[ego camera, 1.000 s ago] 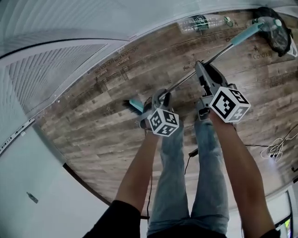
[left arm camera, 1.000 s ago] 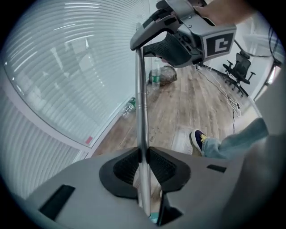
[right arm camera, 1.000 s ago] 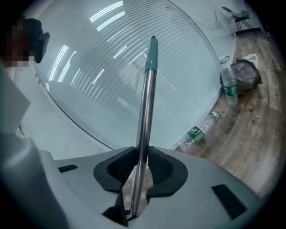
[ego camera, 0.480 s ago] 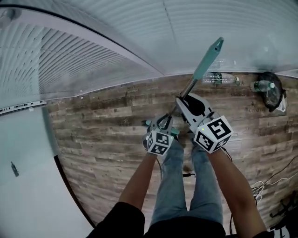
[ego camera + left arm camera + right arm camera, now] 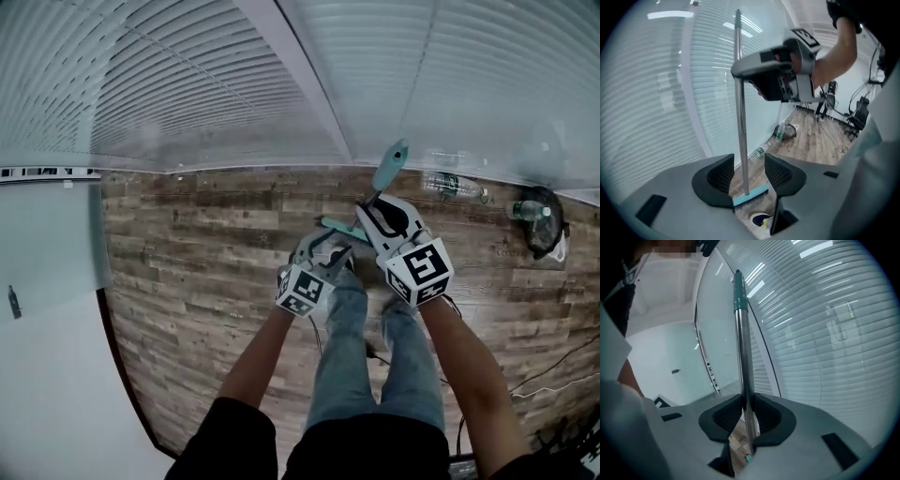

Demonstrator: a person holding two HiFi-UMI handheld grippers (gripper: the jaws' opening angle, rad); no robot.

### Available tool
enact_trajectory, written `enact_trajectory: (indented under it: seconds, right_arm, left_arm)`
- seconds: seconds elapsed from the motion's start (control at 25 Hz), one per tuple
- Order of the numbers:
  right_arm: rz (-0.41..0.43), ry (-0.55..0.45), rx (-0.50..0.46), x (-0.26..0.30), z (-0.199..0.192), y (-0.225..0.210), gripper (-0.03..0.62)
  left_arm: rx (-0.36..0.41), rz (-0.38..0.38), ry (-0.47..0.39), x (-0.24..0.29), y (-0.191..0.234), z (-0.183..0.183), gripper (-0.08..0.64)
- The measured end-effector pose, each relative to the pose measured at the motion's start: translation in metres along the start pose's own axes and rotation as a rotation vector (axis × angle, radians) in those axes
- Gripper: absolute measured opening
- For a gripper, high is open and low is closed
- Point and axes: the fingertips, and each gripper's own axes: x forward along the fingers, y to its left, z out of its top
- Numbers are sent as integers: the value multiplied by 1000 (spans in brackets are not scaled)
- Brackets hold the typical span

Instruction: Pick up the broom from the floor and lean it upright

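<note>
A: Right fingers [image 5: 764,417]?
B: Right gripper [image 5: 746,416] is clamped hard on the broom [image 5: 743,357]. Dark ribbed pads pinch the shiny metal pole from both sides.
A: Left?
B: Left gripper [image 5: 747,176] has just been opening. Its fingers [image 5: 719,176] stand well apart, same dark ribbed pads. The pole runs up between them, close to one pad with a clear gap to the other. No pinch.
A: Broom itself?
B: Upright, near vertical, held only by the right gripper. Thin round steel tube with a teal grip [image 5: 389,167] on top. A flat teal head [image 5: 751,196] with pale bristles sits at the bottom. Can't tell if the head touches the floor [image 5: 206,253].
A: Floor, surroundings?
B: Brown wood-look planks, worn grain. White slatted blinds [image 5: 834,333] stand just behind the pole. A clear plastic bottle [image 5: 450,184] lies at the foot of the wall.
A: Arms?
B: Both bare forearms reach forward, side by side above the jeans. The right gripper grips high on the pole and points roughly level. The left sits lower and is tipped downward, with its marker cube [image 5: 302,291] facing the head camera. Black sleeves at the upper arms.
</note>
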Motion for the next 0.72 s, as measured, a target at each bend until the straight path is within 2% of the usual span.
enact_trajectory:
  seconds: [0.12, 0.28, 0.4, 0.48, 0.56, 0.72]
  right_arm:
    - [-25, 51, -11, 28, -10, 5, 89]
    - [-34, 140, -19, 71, -34, 22, 89]
    - [-51, 187, -3, 108, -53, 23, 89]
    - [-63, 219, 7, 125, -67, 24, 89]
    - [-69, 251, 14, 138, -80, 25, 89]
    - [-83, 295, 47, 161, -96, 21, 89]
  left_arm:
    - [-143, -17, -73, -24, 31, 5, 199]
    - [-231, 5, -185, -52, 77, 18, 199]
    - [-233, 69, -252, -62, 129, 37, 199]
    - [-243, 81, -307, -69, 155, 51, 199]
    - [-235, 76, -357, -74, 169, 64, 199]
    - [-170, 82, -420, -75, 183, 88, 199]
